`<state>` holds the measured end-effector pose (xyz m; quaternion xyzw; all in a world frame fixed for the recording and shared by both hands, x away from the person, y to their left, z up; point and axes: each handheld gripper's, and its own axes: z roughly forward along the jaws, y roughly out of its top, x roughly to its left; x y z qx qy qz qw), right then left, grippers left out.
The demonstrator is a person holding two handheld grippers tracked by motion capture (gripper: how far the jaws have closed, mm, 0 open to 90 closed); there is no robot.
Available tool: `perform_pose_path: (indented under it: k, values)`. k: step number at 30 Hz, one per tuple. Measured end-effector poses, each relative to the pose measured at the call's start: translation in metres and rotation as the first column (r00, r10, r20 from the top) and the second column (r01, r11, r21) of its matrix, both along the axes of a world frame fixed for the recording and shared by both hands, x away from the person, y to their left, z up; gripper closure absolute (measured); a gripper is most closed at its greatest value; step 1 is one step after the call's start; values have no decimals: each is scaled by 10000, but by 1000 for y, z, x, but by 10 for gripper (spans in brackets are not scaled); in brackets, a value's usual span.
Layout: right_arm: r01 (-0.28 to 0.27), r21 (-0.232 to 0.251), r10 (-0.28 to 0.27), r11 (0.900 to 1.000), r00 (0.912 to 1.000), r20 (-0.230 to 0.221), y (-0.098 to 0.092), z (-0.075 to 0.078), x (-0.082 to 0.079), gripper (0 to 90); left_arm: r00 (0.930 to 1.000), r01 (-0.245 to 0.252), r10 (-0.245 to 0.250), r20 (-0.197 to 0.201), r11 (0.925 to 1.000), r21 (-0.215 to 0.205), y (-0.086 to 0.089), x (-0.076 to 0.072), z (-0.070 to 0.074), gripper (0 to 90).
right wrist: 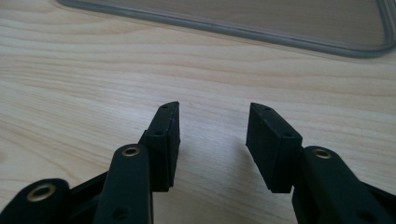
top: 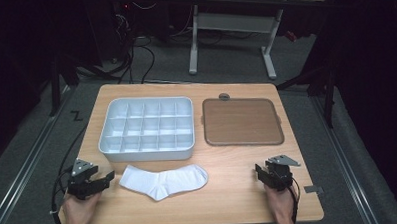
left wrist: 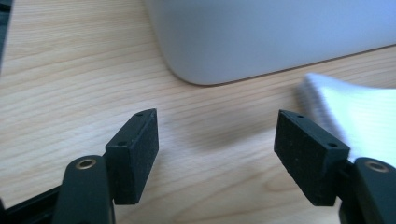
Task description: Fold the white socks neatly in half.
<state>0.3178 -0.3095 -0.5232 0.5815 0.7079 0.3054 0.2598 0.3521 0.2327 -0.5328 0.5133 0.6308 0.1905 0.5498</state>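
My left gripper [top: 108, 176] rests on the wooden table [top: 239, 190] with its jaws apart around nothing, just beside the white cotton sock [top: 164, 181] lying flat in front of the white compartmented plastic tray [top: 147, 153]. My right gripper [top: 258, 171] sits well apart from the sock, jaws apart and empty, near the brown flat lid [top: 242, 121].

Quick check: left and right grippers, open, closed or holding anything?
Left gripper: open, nothing between the jaws; white sock lies beside it.
Right gripper: open, empty, over bare table.
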Motion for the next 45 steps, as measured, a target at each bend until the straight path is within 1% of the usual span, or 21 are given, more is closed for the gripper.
perform_pose_path:
  k: [2,3,5,9,10,11,12,13,14,15,17,19,22,24,26,31,34,36,38,40,45]
  values:
    - [-162,96,159,9998,9994,313,4,4,-3,556,10000,15,-16,-92,9998,-182,-2,-2,3,324]
    - [-386,247,372,9989,9979,528,9,7,-6,563,9997,177,-187,-186,9986,-498,-4,-5,5,326]
    - [-503,352,483,9981,9973,552,11,8,-7,567,9993,282,-298,-247,9977,-624,-6,-6,6,329]
    - [-1127,683,1088,9913,9924,576,26,11,-8,581,9973,617,-652,-336,9933,-976,-15,-12,11,338]
    - [-1323,771,1281,9882,9901,572,30,12,-9,584,9968,696,-732,-317,9922,-1031,-18,-14,12,338]
    - [-1738,947,1688,9802,9839,582,41,14,-10,589,9956,843,-878,-320,9917,-968,-22,-15,14,339]
    - [-1738,947,1688,9802,9839,582,41,14,-10,589,9950,897,-933,-344,9914,-953,-24,-16,14,339]
    - [-1873,988,1822,9773,9815,592,44,14,-10,590,9944,962,-1000,-354,9909,-946,-27,-17,15,339]
    - [-2162,1129,2115,9698,9760,522,53,12,-10,593,9935,1028,-1068,-404,9906,-898,-32,-19,16,347]
    - [-2162,1129,2115,9698,9760,522,53,12,-10,593,9935,1028,-1068,-404,9906,-898,-32,-19,16,350]
    - [-2433,1142,2396,9632,9698,456,61,11,-9,596,9931,1045,-1086,-441,9908,-865,-36,-19,15,350]
    - [-2720,1170,2690,9552,9623,415,70,10,-10,599,9925,1045,-1100,-532,9897,-982,-40,-19,15,352]
    - [-3121,1115,3099,9435,9501,365,83,10,-11,602,9920,1044,-1100,-621,9907,-869,-45,-19,13,360]
    - [-3421,1132,3407,9328,9396,319,93,9,-11,607,9922,947,-999,-749,9931,-698,-48,-18,12,369]
    - [-3703,1184,3698,9213,9287,270,104,7,-10,612,9923,860,-917,-834,9938,-701,-50,-17,10,379]
    - [-4211,1277,4216,8980,9064,244,123,5,-8,618,9917,679,-750,-1045,9952,-704,-53,-14,8,414]
    - [-4370,1352,4384,8892,8985,210,133,3,-7,625,9911,648,-711,-1122,9961,-595,-55,-13,5,432]
    - [-4443,1408,4476,8848,8942,92,138,1,-4,631,9910,617,-684,-1147,9962,-611,-56,-13,3,451]
    - [-4432,1436,4467,8848,8946,91,141,-1,-2,640,9906,608,-675,-1192,9964,-585,-57,-13,2,466]
    - [-4369,1429,4415,8881,8972,-5,143,-2,0,649,9909,602,-667,-1170,9965,-578,-57,-13,2,482]
    - [-4288,1087,4339,8968,9006,-270,146,-7,3,713,9917,667,-705,-1076,9970,-389,-60,-14,-1,538]
